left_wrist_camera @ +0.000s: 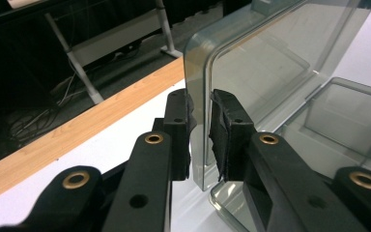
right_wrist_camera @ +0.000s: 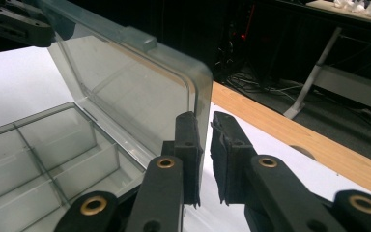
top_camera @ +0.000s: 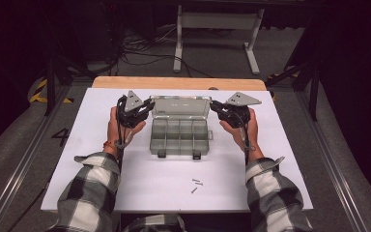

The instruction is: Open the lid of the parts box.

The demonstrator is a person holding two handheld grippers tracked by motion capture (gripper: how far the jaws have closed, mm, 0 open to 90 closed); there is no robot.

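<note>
White surface, wood strip along far edge. Centre: clear grey box, open, divided tray lying flat, lid standing up at the back, two latches on near edge. A few small screws loose on the sheet, nearer the person, well apart from box.

Left claw at lid's left end; right claw at lid's right end. Hands in plaid sleeves behind each.

High view: whole layout, screws, a dark "4" marked off the sheet's left edge. Pad contact too small to judge from here.

Left gripper view: lid's side edge standing between the two black jaws of left claw, jaws nearly together. Inner pad against lid, slim gap at the other; cannot tell if clamped firm. Compartments seen through the lid.

Right gripper view: right claw straddling lid's other edge, jaws narrow, daylight visible between pads lower down; grip likewise uncertain. Tray dividers at left, left claw at far corner.

Faint strip on lid in high view, text unreadable.
</note>
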